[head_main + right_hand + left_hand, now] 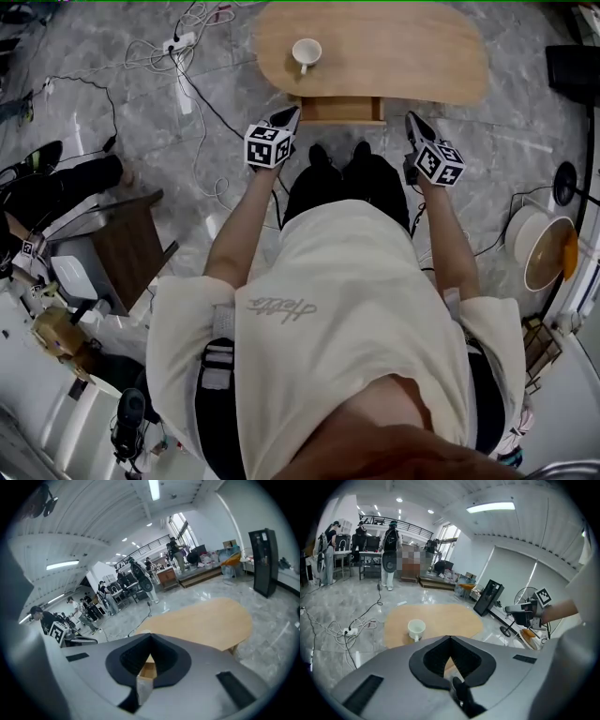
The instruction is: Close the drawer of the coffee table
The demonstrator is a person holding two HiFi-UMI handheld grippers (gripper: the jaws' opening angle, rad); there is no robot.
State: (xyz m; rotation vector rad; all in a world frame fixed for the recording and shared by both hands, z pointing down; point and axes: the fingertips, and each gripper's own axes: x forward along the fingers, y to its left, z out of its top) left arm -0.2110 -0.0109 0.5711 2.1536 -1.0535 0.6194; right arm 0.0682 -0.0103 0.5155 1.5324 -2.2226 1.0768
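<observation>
The oval wooden coffee table [403, 56] stands on the marble floor ahead of me, with a white cup [307, 52] on its top. Its drawer [342, 111] juts out from the near edge. My left gripper [289, 116] hovers just left of the drawer front and my right gripper [413, 120] just right of it, neither touching it. Both are shut on nothing. The left gripper view shows its jaws [450, 639] pressed together below the table [440, 618] and cup [416, 629]. In the right gripper view the shut jaws [151, 638] frame a slice of the drawer [148, 670].
A power strip with loose cables [178, 42] lies on the floor left of the table. A dark wooden stool [127, 248] stands at my left. A round white appliance [539, 248] and a black box [574, 75] sit at the right. People stand far off.
</observation>
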